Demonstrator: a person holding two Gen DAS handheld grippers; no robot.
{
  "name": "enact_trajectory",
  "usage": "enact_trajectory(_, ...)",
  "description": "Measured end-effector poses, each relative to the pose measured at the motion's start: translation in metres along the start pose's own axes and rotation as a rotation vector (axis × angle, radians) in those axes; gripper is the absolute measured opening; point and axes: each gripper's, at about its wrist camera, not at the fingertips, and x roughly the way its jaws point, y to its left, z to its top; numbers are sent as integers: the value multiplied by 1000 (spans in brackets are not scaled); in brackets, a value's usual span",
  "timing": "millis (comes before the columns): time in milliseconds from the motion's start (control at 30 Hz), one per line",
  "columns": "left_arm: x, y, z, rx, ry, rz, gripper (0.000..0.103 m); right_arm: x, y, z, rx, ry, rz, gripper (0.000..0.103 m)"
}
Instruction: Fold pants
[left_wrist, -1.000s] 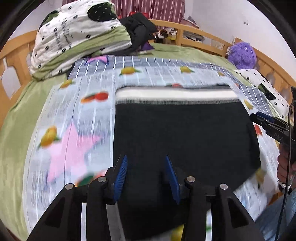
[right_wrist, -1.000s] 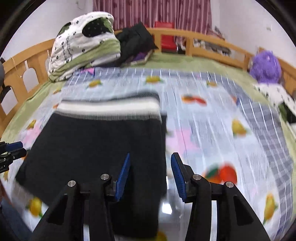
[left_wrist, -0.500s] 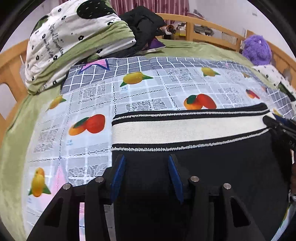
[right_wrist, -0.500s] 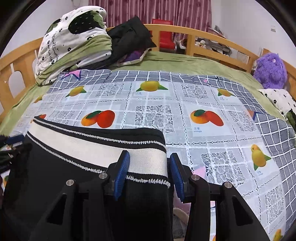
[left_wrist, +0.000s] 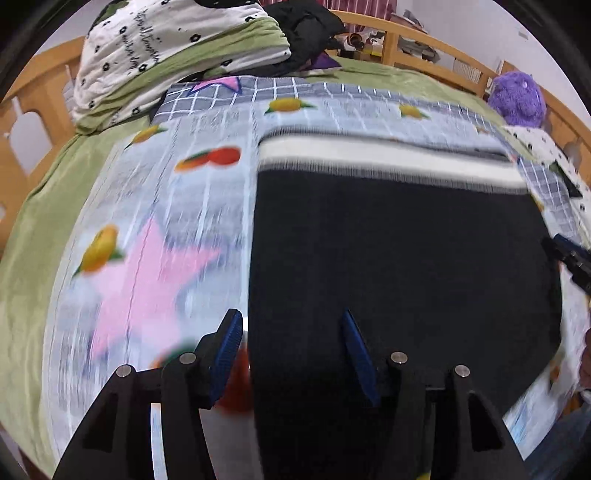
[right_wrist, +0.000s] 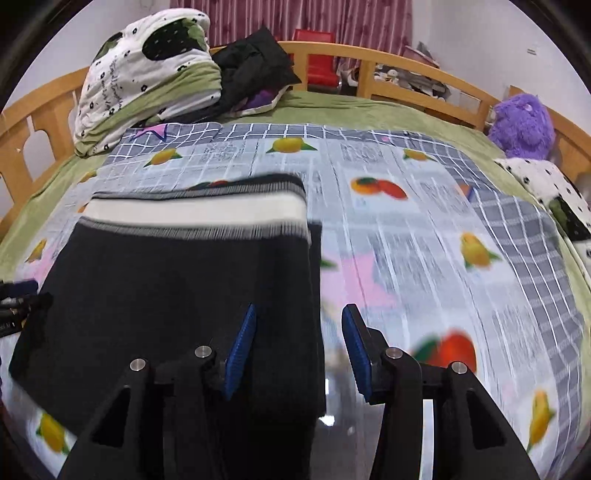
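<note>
Spreading apart, the left tongs (left_wrist: 291, 350) have just been opening astride the pants' (left_wrist: 399, 258) 9 o'clock edge; right tongs (right_wrist: 299, 341) gape half-wide astride the 3 o'clock edge. Neither grips; the folded pants lie released on the bed (right_wrist: 369, 107).

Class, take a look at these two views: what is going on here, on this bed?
A person holding a gripper in each hand is folding black pants on a fruit-print sheet spread over the bed. The pants lie folded, the white-striped waistband at the far end. The left gripper straddles their left edge, its jaws having just been opening; the right gripper straddles the right edge. Neither visibly pinches the cloth.
</note>
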Motion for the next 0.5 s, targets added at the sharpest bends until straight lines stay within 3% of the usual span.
enact_trajectory(133, -32, -3, -30, 45, -78, 41, 55, -19, -6, -41, 17, 17, 16, 46)
enact_trajectory(300, -49, -1, -73, 14, -72, 33, 56, -25, -16, -88, 36, 115, 10, 45)
enact_trajectory(400, -64, -7, -82, 32, -94, 57, 55, -42, -16, -99, 52, 81, -15, 41)
enact_trajectory(500, -89, -12, -83, 25, -133, 33, 55, -72, -19, -97, 119, 38, 17, 39)
